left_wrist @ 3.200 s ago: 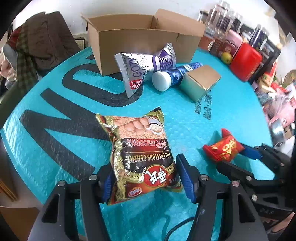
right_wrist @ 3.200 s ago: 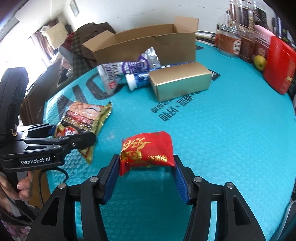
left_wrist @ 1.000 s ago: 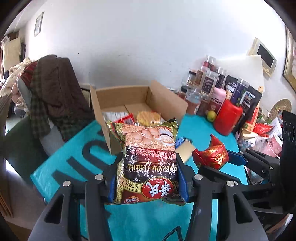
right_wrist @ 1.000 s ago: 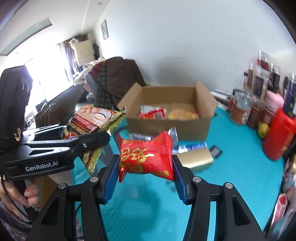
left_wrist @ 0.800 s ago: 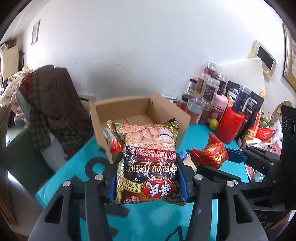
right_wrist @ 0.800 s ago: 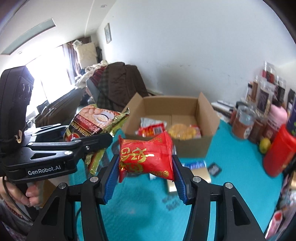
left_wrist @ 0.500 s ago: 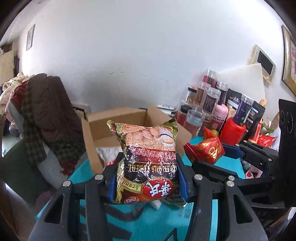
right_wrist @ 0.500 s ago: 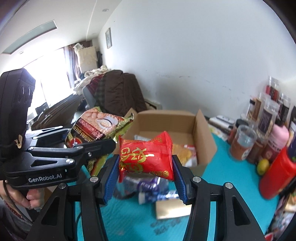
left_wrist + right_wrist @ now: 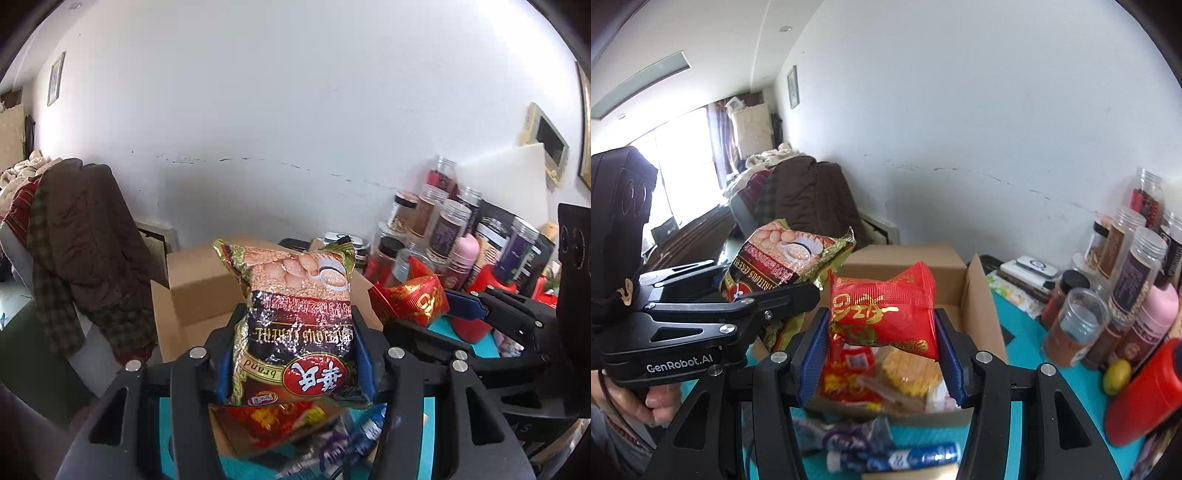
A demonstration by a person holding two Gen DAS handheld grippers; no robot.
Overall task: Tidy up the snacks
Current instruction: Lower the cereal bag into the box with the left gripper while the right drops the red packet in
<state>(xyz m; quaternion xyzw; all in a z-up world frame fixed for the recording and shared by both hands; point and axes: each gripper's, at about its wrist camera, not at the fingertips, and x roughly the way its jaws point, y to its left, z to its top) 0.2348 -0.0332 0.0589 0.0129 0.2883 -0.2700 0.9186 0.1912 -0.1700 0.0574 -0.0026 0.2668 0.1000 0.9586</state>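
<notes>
The cereal bag [image 9: 297,325] is clamped in the left gripper [image 9: 295,354], the red packet [image 9: 882,314] in the right gripper [image 9: 881,354], both above the box [image 9: 979,306]. Light, soft, crinkly foil; side grips suit. Jars [image 9: 1126,266] at 3 o'clock.

The cereal bag [image 9: 295,317] and packet [image 9: 886,310] hang side by side above the box [image 9: 979,310]. Jars [image 9: 1123,273] stand right of the box, a tube [image 9: 894,459] before it on the worktop [image 9: 1019,354].

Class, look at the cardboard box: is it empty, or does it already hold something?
Not empty. The open cardboard box already holds snacks: a red packet and a yellow round-biscuit pack lie on its floor.
</notes>
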